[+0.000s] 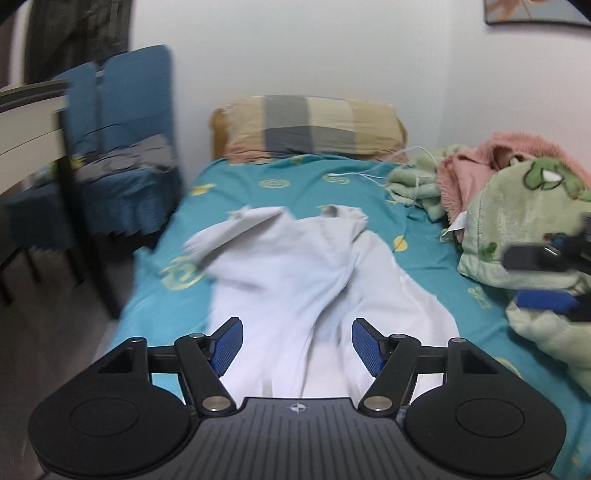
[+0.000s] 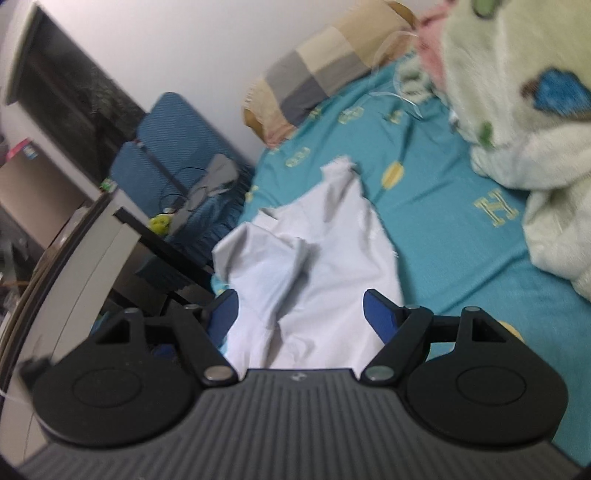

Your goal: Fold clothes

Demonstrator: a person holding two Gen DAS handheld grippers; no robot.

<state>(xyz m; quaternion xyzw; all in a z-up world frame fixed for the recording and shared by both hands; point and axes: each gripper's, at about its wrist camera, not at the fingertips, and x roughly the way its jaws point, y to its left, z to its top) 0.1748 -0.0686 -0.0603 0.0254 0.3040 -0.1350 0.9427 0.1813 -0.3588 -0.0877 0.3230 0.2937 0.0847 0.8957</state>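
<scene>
White garment (image 1: 295,266) lies crumpled mid-bed on the teal sheet (image 1: 424,258), both hand-held grippers, left (image 1: 297,345) and right (image 2: 301,312), wide open, holding nothing above its near hem; risk: pinching bunched layers or sheet, skewing the fold.

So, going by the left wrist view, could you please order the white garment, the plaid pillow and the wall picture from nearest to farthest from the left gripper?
1. White garment: just ahead of the left gripper, on the bed.
2. Plaid pillow: at the bed's head.
3. Wall picture: upper right, beyond the pillow.
</scene>
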